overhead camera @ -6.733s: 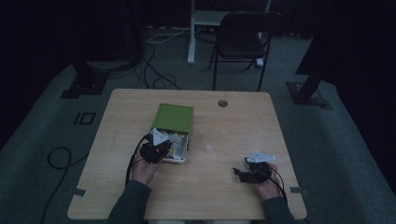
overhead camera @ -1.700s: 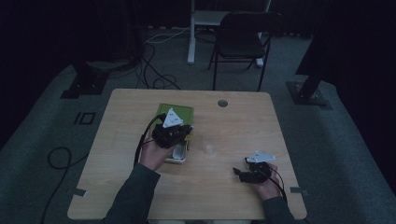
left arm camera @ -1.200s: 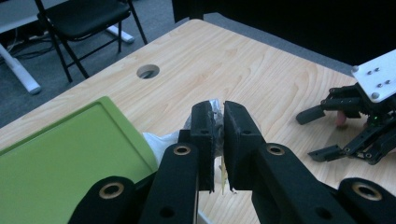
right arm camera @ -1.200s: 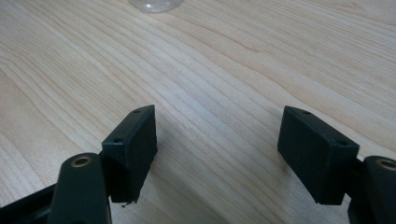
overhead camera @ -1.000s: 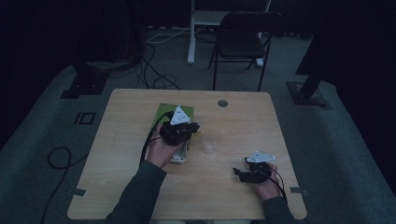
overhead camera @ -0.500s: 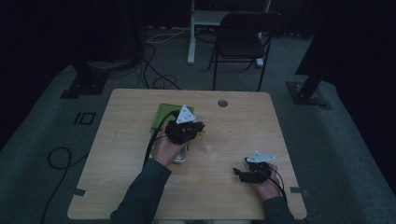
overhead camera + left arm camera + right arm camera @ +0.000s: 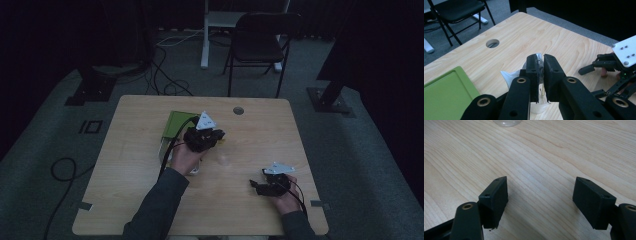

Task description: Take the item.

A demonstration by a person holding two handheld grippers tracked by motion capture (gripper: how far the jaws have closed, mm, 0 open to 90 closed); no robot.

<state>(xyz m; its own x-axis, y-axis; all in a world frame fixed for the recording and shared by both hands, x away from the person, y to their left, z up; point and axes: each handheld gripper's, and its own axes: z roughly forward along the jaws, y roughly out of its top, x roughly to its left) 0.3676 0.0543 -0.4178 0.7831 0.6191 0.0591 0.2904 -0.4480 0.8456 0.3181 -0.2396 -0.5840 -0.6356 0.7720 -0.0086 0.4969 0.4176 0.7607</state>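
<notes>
Wood-grain table (image 7: 130, 200) is your landmark, with its round cable hole (image 7: 238, 110) near the far edge. Your left gripper (image 7: 540, 65) sits over the table's middle, a little toward the hole, and its jaws are nearly pressed together on a small clear packet (image 7: 534, 64): the crinkled film pokes out above the jaw tips and spills to the side of them, with a pale bit hanging below between the jaws, where thin yellowish strands show in the narrow gap. What the packet contains cannot be told. From the high view that gripper (image 7: 206, 136) lies just beside the green lid (image 7: 176, 124), on the side toward the table's centre, and a pale tray (image 7: 165, 150) peeks out next to your forearm on the near side of the lid. In the left gripper view the lid (image 7: 446, 92) is at the lower left, well short of the hole (image 7: 492, 43). Your right gripper (image 7: 260, 185) rests near the table's near right corner, jaws spread wide over bare wood; in its own view (image 7: 540, 195) nothing lies between them, and a clear round rim (image 7: 506, 122) sits on the table farther ahead.
</notes>
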